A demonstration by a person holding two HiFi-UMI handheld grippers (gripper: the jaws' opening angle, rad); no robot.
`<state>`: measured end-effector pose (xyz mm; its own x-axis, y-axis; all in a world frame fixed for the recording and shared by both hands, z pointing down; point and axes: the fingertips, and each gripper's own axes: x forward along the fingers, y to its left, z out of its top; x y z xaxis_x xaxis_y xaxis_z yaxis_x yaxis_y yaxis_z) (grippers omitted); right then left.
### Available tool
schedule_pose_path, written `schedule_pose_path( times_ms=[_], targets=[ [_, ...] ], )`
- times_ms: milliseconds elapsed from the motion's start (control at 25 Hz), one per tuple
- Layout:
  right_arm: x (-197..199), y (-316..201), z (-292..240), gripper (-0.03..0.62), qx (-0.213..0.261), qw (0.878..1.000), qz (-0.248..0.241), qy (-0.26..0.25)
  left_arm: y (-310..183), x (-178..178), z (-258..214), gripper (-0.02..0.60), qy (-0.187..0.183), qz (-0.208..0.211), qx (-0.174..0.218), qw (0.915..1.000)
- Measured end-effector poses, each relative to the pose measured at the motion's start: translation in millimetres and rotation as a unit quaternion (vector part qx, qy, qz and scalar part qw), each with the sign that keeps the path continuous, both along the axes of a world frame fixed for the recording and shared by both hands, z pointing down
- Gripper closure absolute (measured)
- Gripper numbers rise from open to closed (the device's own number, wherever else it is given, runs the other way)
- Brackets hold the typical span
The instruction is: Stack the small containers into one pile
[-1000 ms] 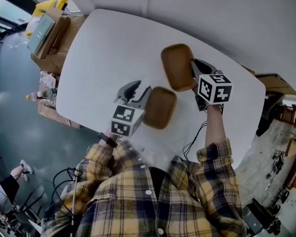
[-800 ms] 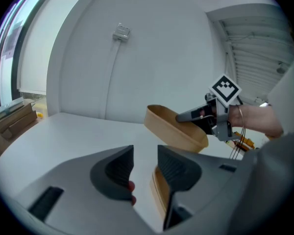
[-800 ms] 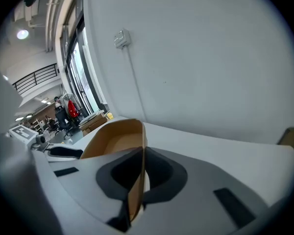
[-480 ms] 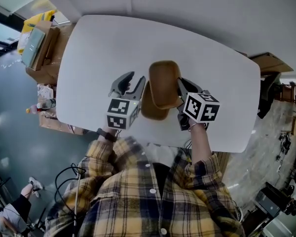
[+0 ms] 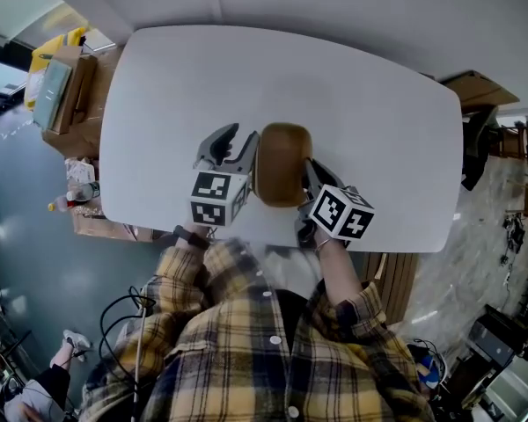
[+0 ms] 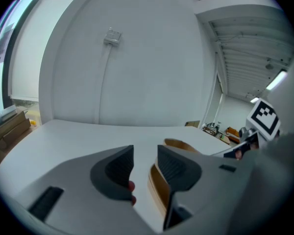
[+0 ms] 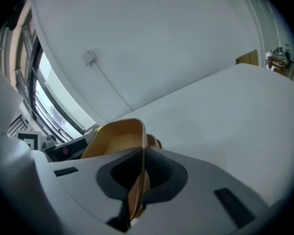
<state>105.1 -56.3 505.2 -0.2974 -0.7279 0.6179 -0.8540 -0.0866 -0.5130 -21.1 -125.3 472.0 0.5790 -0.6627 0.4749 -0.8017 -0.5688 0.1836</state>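
Observation:
A small brown container (image 5: 282, 163) lies near the front middle of the white table (image 5: 361, 95). My right gripper (image 5: 310, 172) is shut on its right wall. In the right gripper view the thin wall (image 7: 137, 180) is pinched between the pads, and the container's tan inside (image 7: 115, 138) faces up. Behind it peeks the edge of a second brown container (image 7: 156, 143), which the held one covers in the head view. My left gripper (image 5: 234, 142) stands open just left of the containers, with nothing between its jaws. In its own view the brown walls (image 6: 158, 197) are right beside the right jaw.
Cardboard boxes (image 5: 70, 86) and a yellow item (image 5: 48, 53) stand on the floor beyond the table's left end. Another box (image 5: 477, 90) sits off its right end. Cables hang near my body at the table's front edge (image 5: 273, 236).
My right gripper has carried its container left and toward me, rolling it, from the table's middle right onto the container beside the left gripper. The left gripper has hardly moved.

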Motion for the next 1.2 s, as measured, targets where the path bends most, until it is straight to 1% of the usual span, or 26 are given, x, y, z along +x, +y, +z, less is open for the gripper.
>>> schedule_pose_path(
  times_ms=[200, 400, 680, 840, 1000, 1040, 1120, 1200],
  targets=[
    [0, 13, 12, 0.572, -0.007, 0.999, 0.020, 0.026, 5, -1, 1, 0.422, -0.006, 0.003, -0.001, 1.0000],
    [11, 17, 16, 0.572, -0.008, 0.998, 0.036, 0.055, 11, -4, 0, 0.422, -0.007, 0.004, -0.002, 1.0000],
    [13, 21, 27, 0.572, -0.010, 0.994, 0.015, 0.108, 22, -6, 3, 0.422, -0.012, 0.005, -0.007, 0.9999],
    [13, 18, 28, 0.572, 0.001, 0.990, -0.001, 0.141, 26, -6, 4, 0.422, -0.013, 0.007, -0.007, 0.9999],
    [13, 15, 27, 0.571, 0.016, 0.987, -0.014, 0.161, 29, -5, 4, 0.422, -0.012, 0.008, -0.008, 0.9999],
    [13, 15, 28, 0.562, 0.017, 0.986, -0.016, 0.165, 30, -4, 4, 0.422, -0.011, 0.008, -0.007, 0.9999],
    [12, 15, 32, 0.500, 0.012, 0.986, -0.021, 0.167, 31, -4, 3, 0.422, -0.011, 0.008, -0.007, 0.9999],
    [11, 16, 38, 0.494, 0.005, 0.985, -0.026, 0.169, 31, -5, 4, 0.422, -0.011, 0.008, -0.007, 0.9999]
  ],
)
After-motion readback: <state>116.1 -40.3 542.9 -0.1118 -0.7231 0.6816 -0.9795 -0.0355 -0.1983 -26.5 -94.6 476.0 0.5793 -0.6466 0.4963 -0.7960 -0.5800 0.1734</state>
